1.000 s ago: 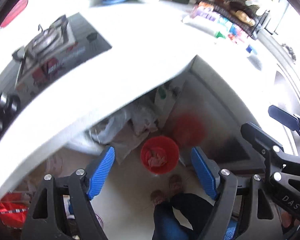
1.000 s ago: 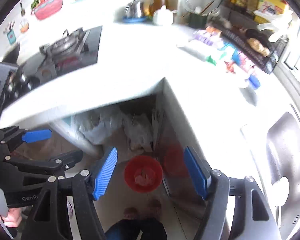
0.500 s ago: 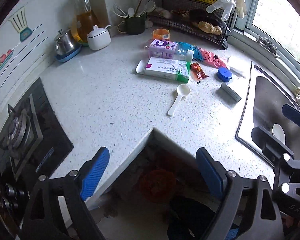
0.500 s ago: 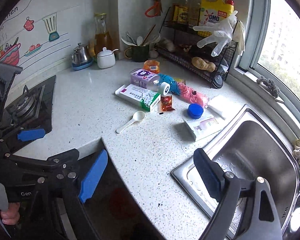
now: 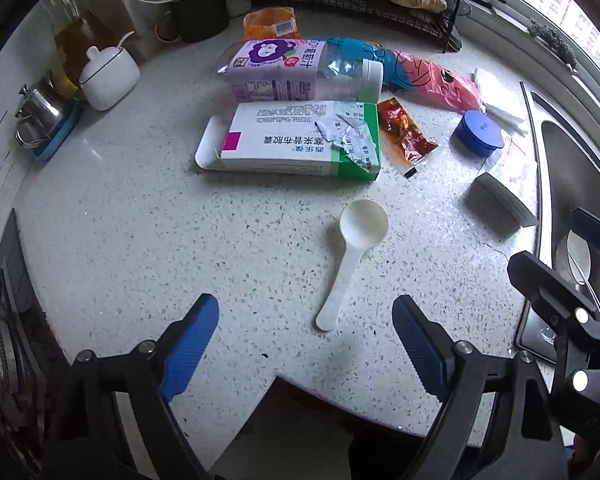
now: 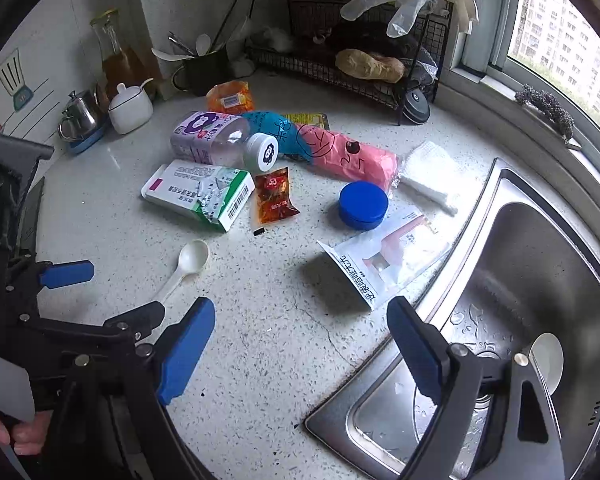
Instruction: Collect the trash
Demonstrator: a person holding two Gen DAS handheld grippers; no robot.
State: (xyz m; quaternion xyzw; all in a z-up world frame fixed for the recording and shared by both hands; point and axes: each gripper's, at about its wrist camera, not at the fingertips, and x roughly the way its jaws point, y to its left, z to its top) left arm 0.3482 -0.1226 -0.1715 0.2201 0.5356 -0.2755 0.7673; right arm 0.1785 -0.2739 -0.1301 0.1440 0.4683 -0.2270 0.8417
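Trash lies scattered on the speckled counter: a white plastic spoon (image 5: 356, 248) (image 6: 188, 264), a torn white-green box (image 5: 296, 140) (image 6: 198, 192), a purple-labelled bottle (image 5: 292, 70) (image 6: 212, 138), a red sauce sachet (image 5: 404, 132) (image 6: 274, 196), a blue lid (image 5: 478, 132) (image 6: 363, 204), a pink-blue wrapper (image 5: 428, 78) (image 6: 340, 152) and a white pouch (image 6: 384, 264). My left gripper (image 5: 306, 310) hovers open above the spoon's handle end, holding nothing. My right gripper (image 6: 300, 308) is open and empty over the counter beside the sink, just short of the pouch.
A steel sink (image 6: 540, 280) with a spoon in it lies to the right. A gas hob (image 5: 4, 340) sits at the left edge. A wire rack (image 6: 360, 60), mug of utensils (image 5: 198, 16), white lidded pot (image 5: 108, 76) and kettle (image 5: 40, 116) line the back wall.
Both views swung up from the floor and the red bin under the counter to the countertop. Both grippers came forward over the trash, and their jaws now stand a little wider.
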